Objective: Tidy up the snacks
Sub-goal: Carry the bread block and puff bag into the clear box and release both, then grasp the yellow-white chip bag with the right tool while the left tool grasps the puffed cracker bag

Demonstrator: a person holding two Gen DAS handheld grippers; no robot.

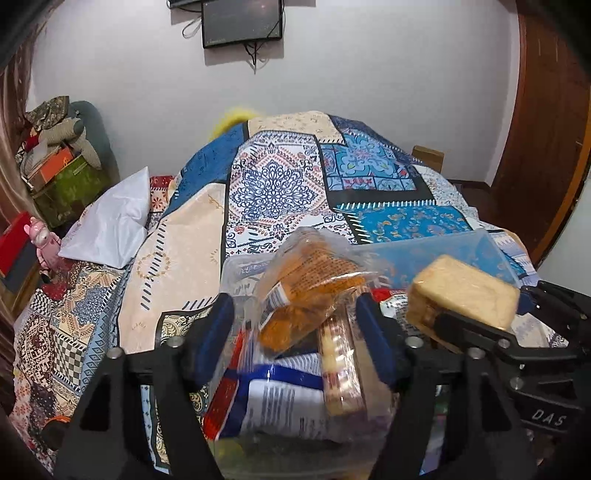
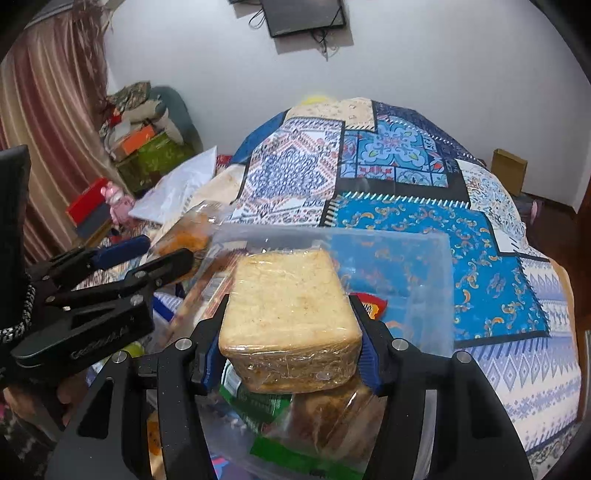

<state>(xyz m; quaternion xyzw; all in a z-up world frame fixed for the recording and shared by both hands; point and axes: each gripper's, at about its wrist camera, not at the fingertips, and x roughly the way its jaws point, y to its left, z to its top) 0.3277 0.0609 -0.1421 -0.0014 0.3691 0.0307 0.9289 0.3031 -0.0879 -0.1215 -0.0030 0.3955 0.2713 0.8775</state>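
A clear plastic box (image 1: 443,245) (image 2: 384,240) sits on the bed with several snack packets inside. My left gripper (image 1: 295,317) (image 2: 155,256) hangs over its left side, open. A clear bag of orange snacks (image 1: 310,284) (image 2: 188,236) lies blurred between the blue pads (image 1: 219,325), and neither pad presses on it. Below the bag lie a blue-and-white packet (image 1: 280,402) and a wafer pack (image 1: 340,369). My right gripper (image 2: 290,308) (image 1: 509,310) is shut on a pale film-wrapped cake block (image 2: 288,314) (image 1: 465,291), held above the box. A green packet (image 2: 258,402) lies underneath it.
The box rests on a patchwork quilt (image 1: 280,184) (image 2: 480,280). A white pillow (image 1: 110,221) lies to the left. Stacked boxes (image 1: 62,173) and a pink toy (image 1: 40,236) stand by the curtain. On the right is a wooden door (image 1: 543,129), and a dark screen (image 1: 242,22) hangs on the wall.
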